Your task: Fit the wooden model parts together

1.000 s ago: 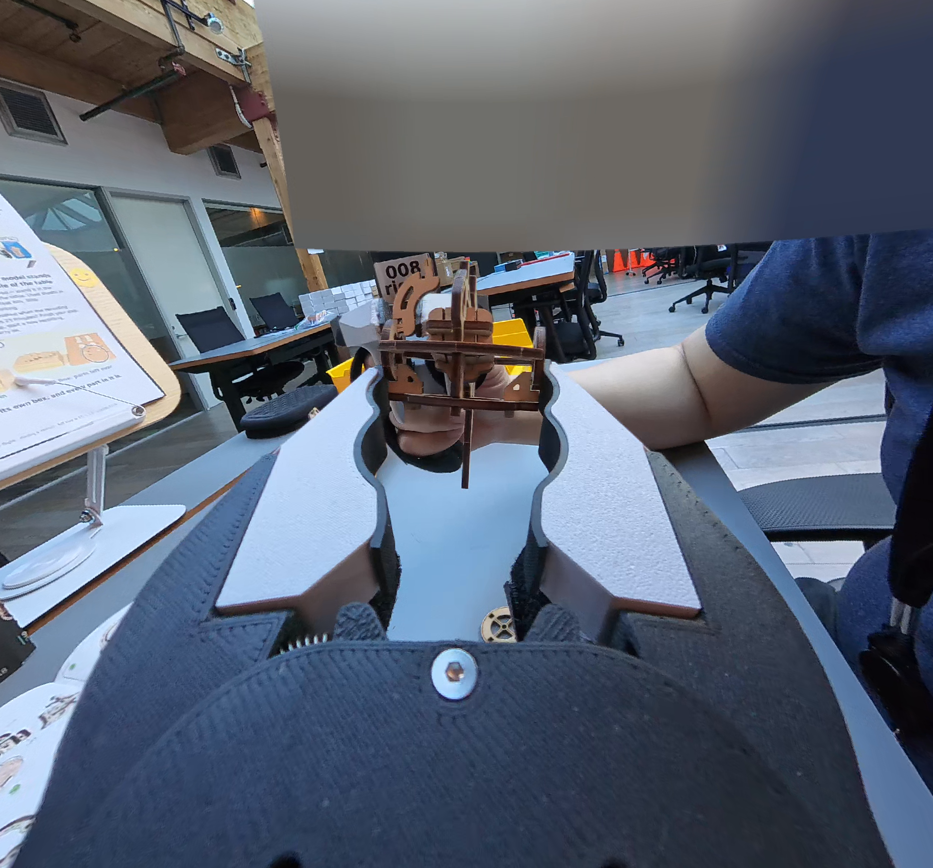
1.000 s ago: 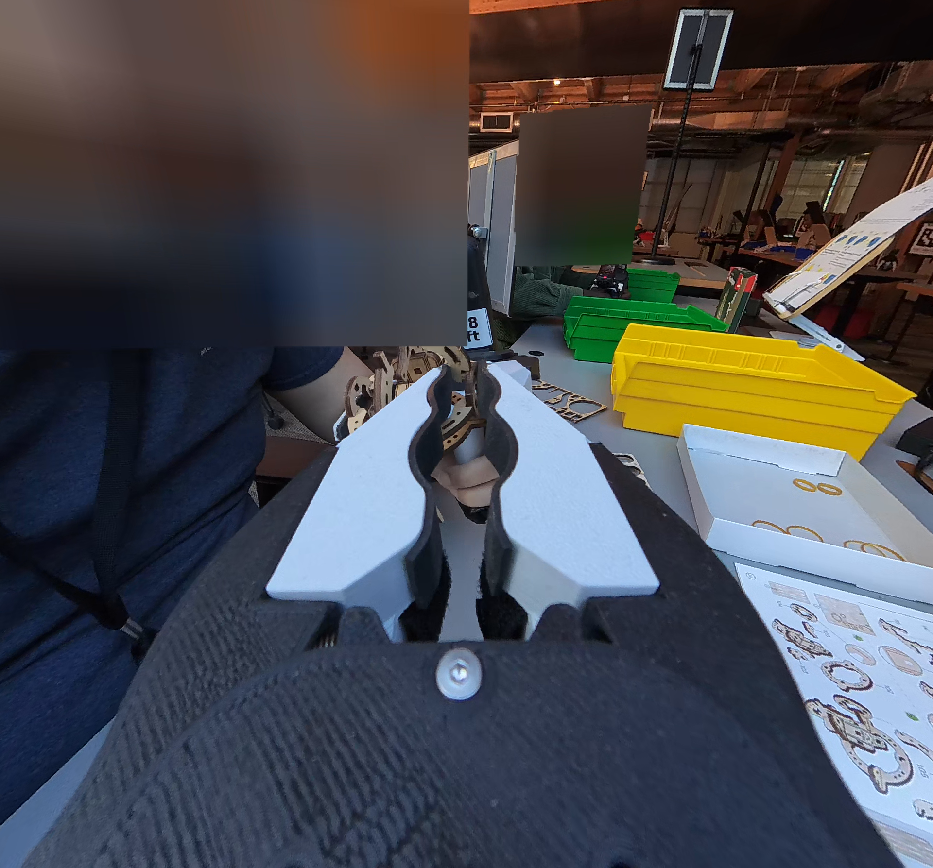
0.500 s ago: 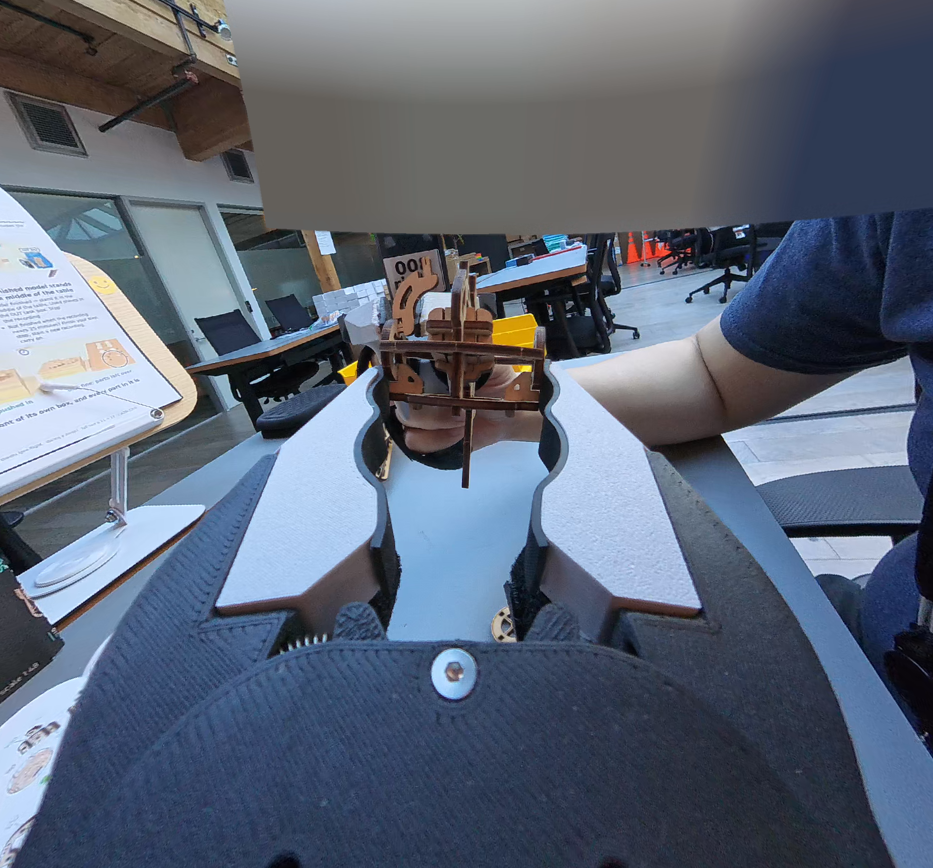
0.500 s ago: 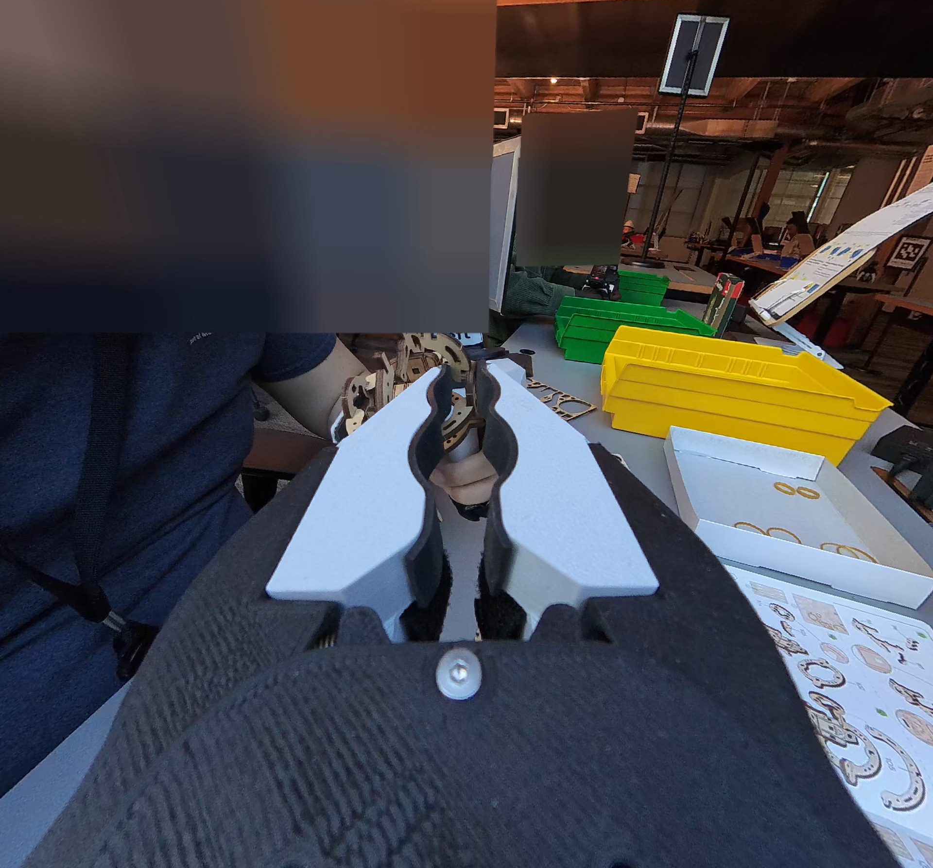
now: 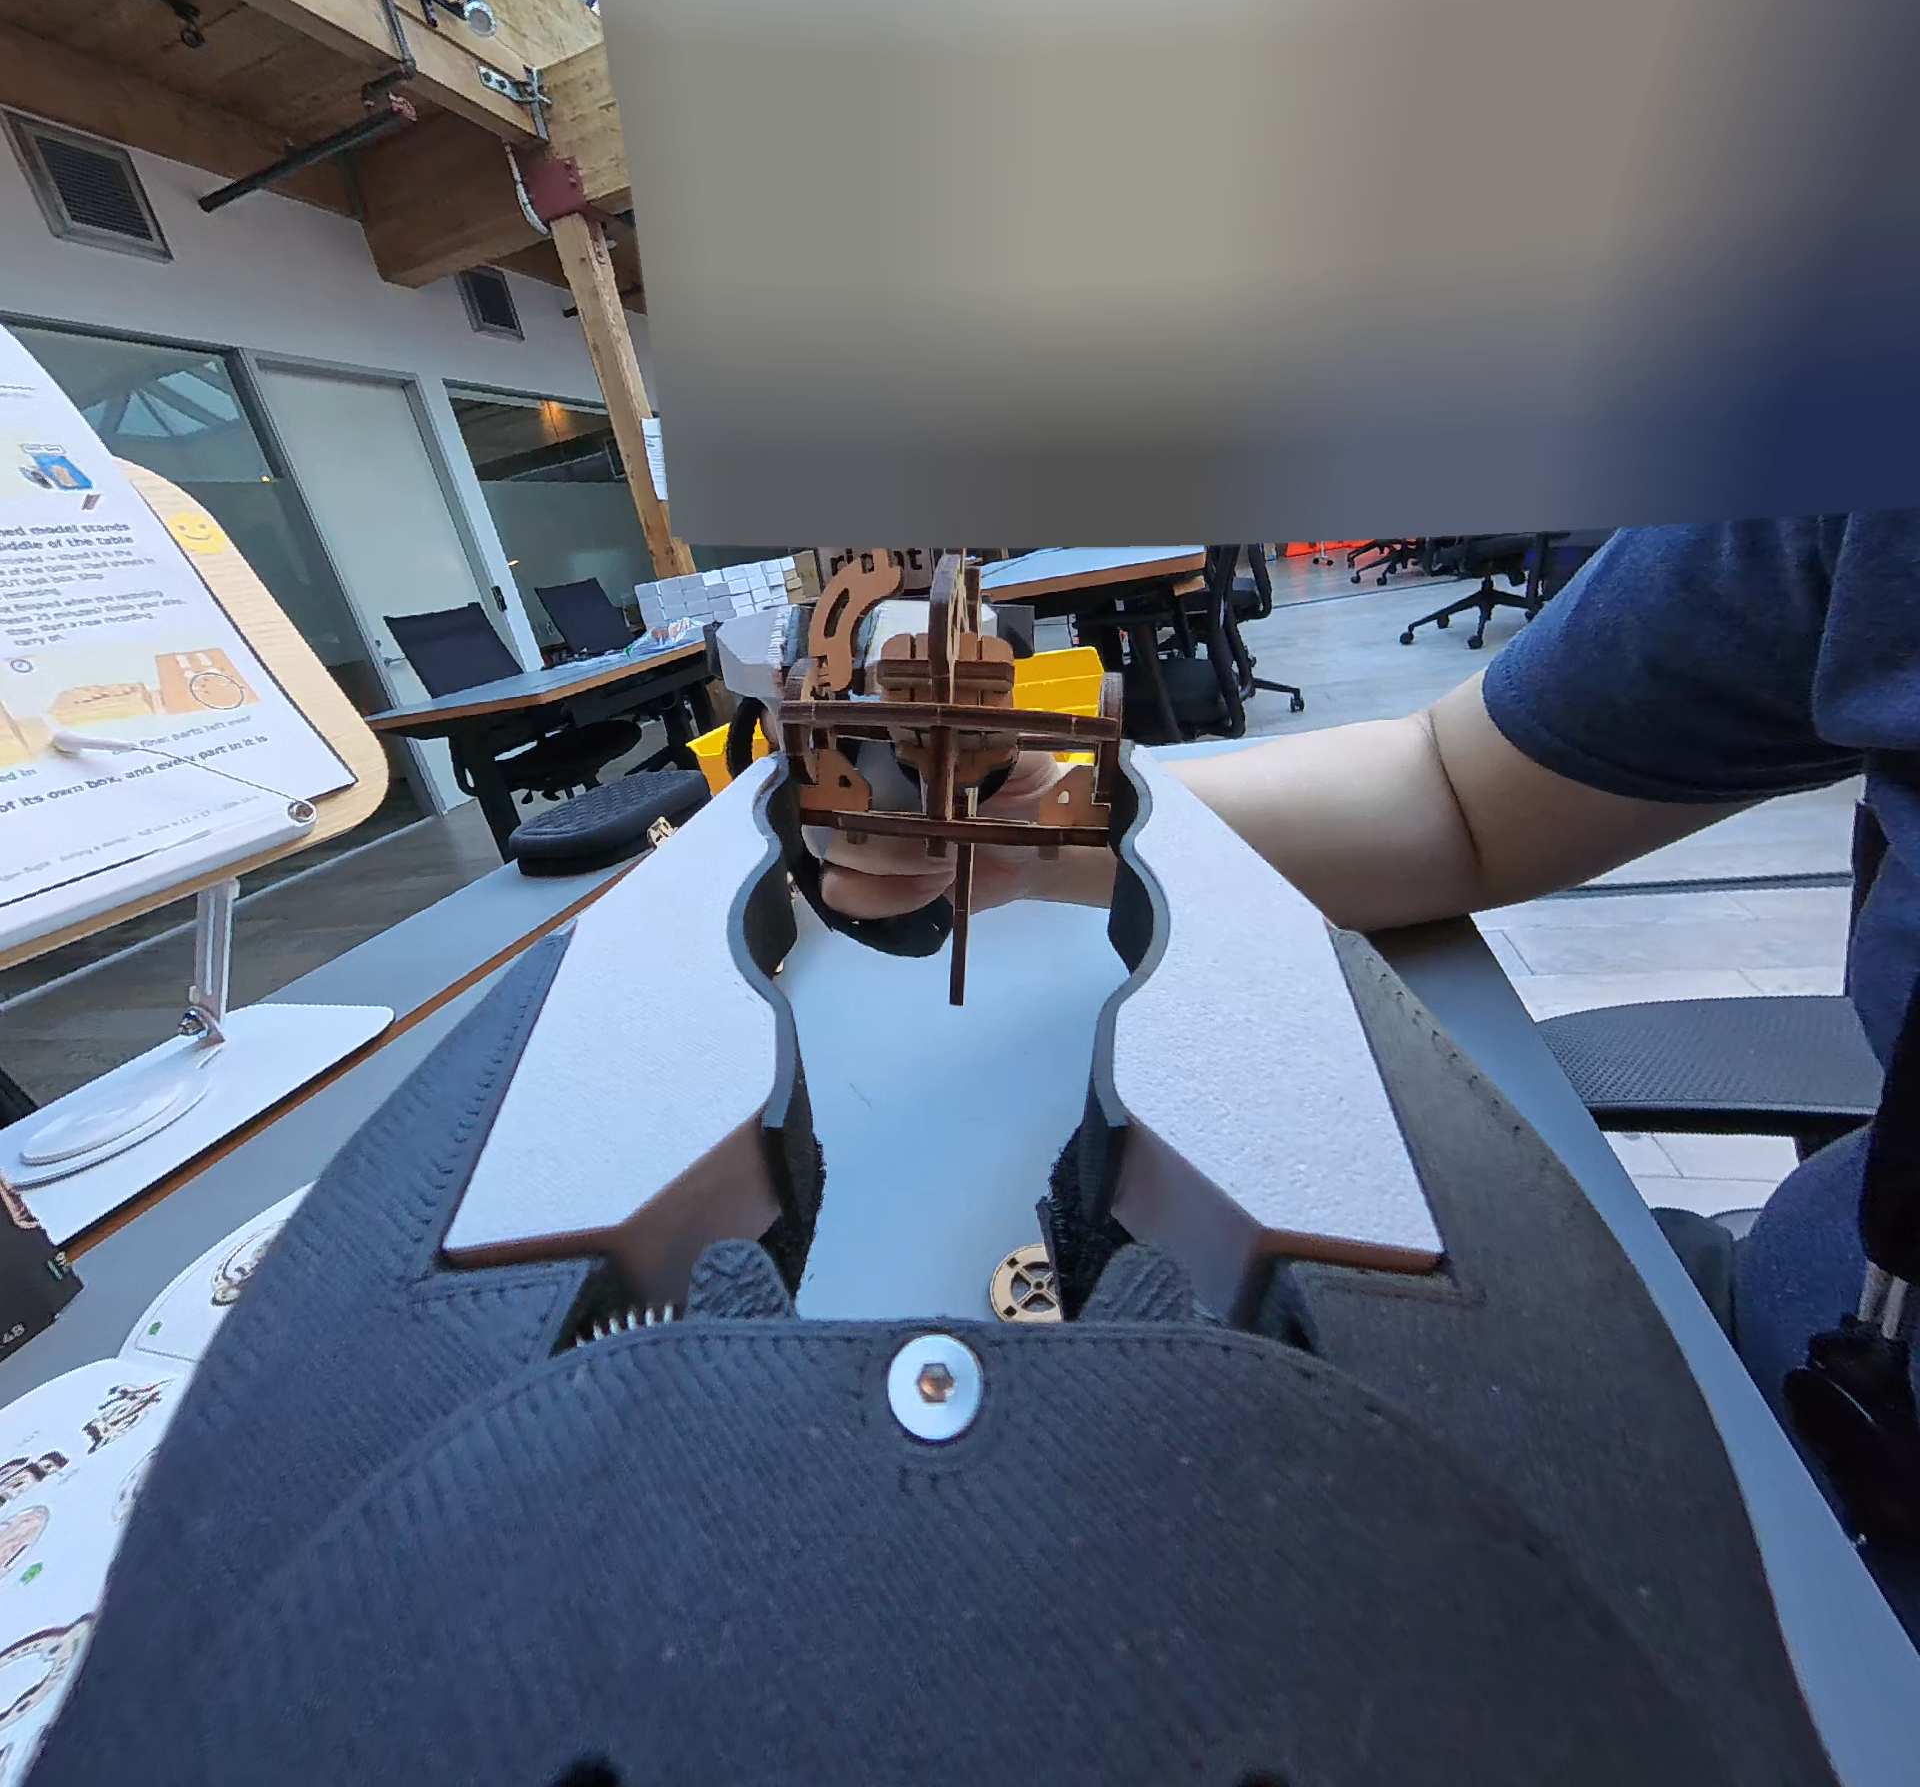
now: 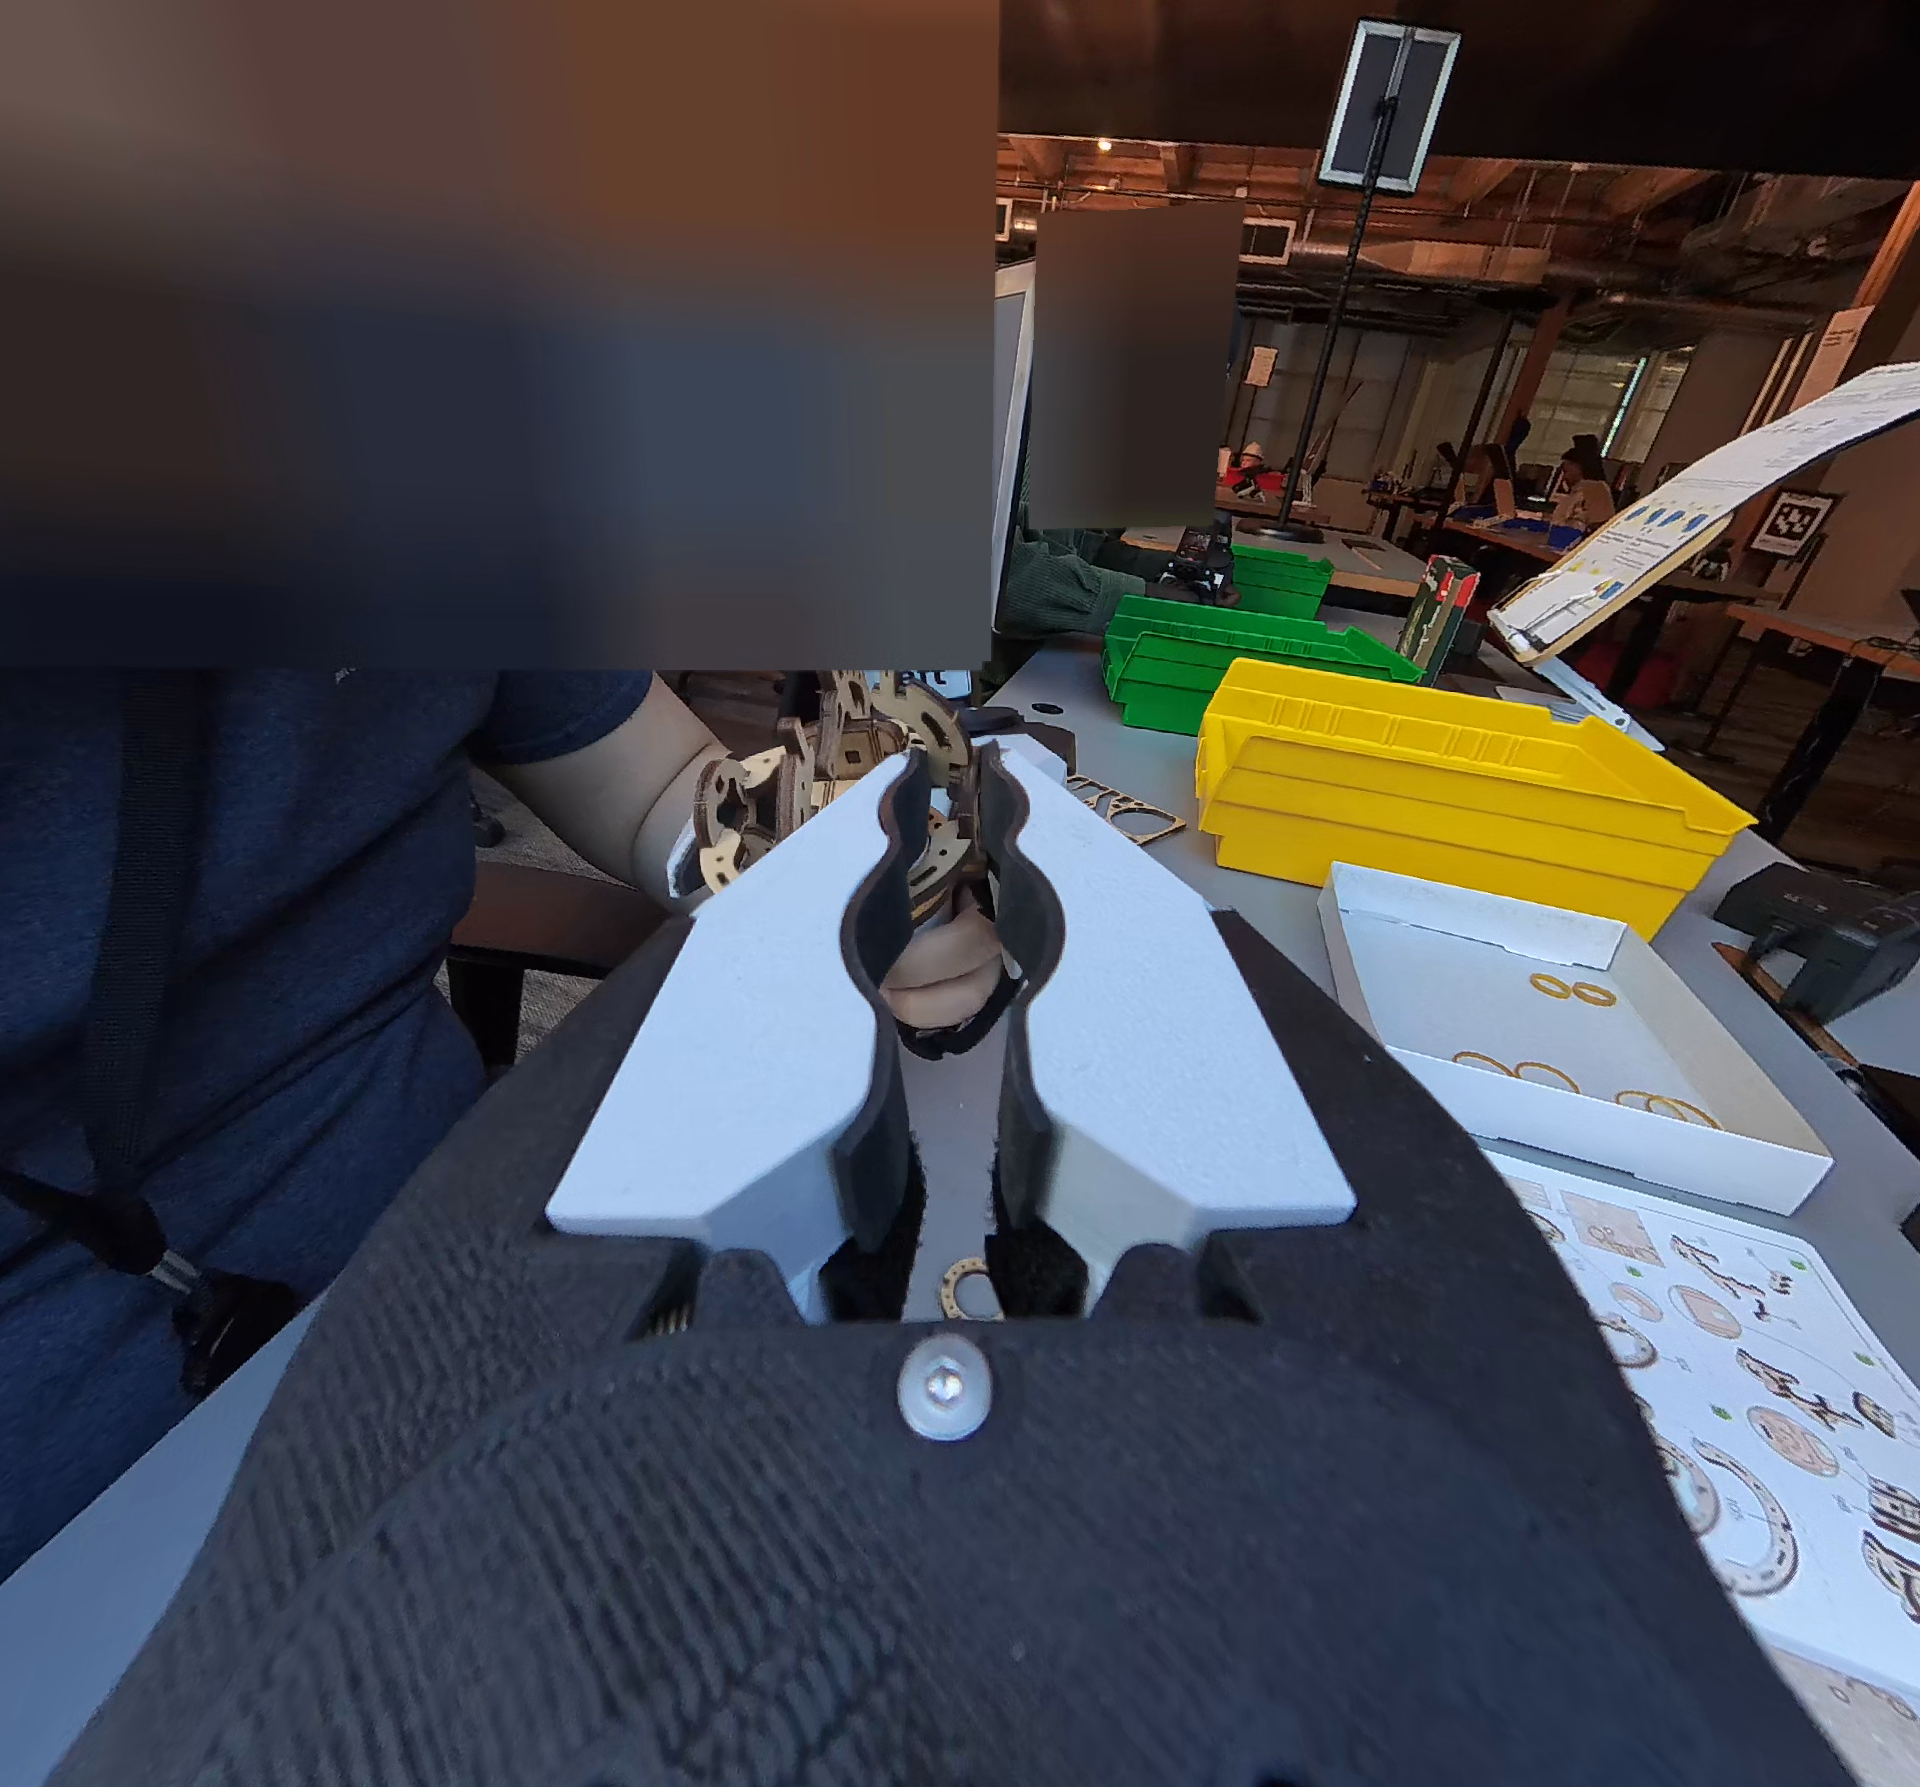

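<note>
We hold the wooden model [image 5: 948, 761] pinched in our left gripper [image 5: 951, 802] at frame centre, unmoved over the last second; our right gripper [image 6: 951, 802] stays nearly closed on a thin wooden part [image 6: 940, 859], so the fitting continues

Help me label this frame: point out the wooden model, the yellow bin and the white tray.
wooden model [image 5: 940, 750], left wrist view, on its crossed centre slats.
yellow bin [image 6: 1455, 802], right wrist view, on its near side wall.
white tray [image 6: 1621, 1150], right wrist view, on its near front wall.
</note>
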